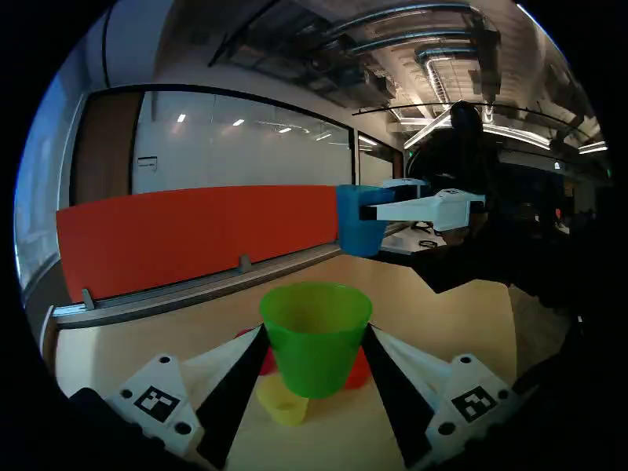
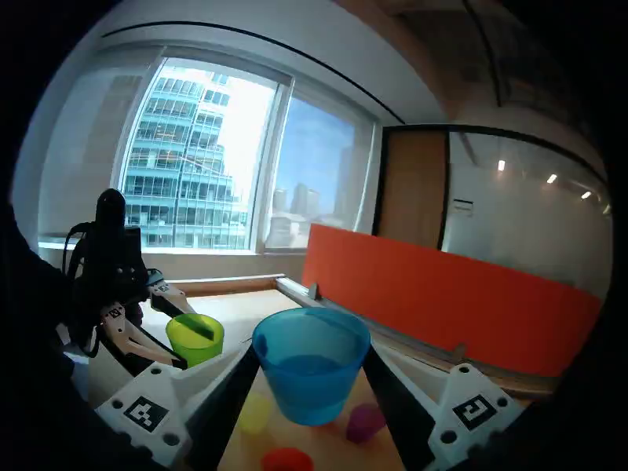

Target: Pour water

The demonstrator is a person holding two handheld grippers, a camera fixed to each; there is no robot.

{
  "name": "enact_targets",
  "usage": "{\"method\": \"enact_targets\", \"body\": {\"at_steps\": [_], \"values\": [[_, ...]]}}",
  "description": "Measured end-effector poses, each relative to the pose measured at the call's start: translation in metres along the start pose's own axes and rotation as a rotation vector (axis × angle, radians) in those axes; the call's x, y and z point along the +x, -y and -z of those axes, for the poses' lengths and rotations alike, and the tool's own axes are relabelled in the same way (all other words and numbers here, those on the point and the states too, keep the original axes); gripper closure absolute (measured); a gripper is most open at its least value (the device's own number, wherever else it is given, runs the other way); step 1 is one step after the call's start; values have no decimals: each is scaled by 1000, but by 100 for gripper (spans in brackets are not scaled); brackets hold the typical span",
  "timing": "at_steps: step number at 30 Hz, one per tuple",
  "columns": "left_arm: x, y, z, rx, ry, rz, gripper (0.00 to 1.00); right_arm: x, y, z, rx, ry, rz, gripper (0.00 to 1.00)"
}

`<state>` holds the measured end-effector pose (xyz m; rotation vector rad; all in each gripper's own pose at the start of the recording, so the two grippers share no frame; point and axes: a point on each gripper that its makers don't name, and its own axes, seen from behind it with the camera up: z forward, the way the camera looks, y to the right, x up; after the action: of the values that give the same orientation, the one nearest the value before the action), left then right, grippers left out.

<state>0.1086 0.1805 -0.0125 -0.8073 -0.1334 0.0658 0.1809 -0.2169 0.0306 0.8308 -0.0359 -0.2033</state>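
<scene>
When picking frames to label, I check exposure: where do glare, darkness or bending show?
Right gripper view: the window glares bright, yet the blue cup is sharp. Left gripper view: the right side is murky, and the orange panel bows.

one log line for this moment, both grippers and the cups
phase: pre-pour | left gripper: shut on green cup, upright | right gripper: shut on blue cup, upright, seems to hold water | table: yellow cup, purple cup, red cup
</scene>
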Motion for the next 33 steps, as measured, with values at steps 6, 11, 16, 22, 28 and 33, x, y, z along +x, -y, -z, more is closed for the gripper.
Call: {"method": "enact_targets", "body": {"at_steps": [6,11,16,22,28,33], "values": [[2,-1,0,-3,-4,2,17,12,5,-8,24,-11,50,10],[1,-3,0,-9,-8,5,17,21,9,-14,34,-15,100,10],[1,-4,1,-12,-12,9,17,29,13,-20,39,-18,163,10],[4,-7,1,-17,-17,11,17,38,16,-25,33,-17,243,10],[5,-10,1,-20,-20,9,17,46,22,-29,33,-21,323,10],[5,-11,2,-23,-23,10,17,52,27,-33,35,-24,385,10]]}}
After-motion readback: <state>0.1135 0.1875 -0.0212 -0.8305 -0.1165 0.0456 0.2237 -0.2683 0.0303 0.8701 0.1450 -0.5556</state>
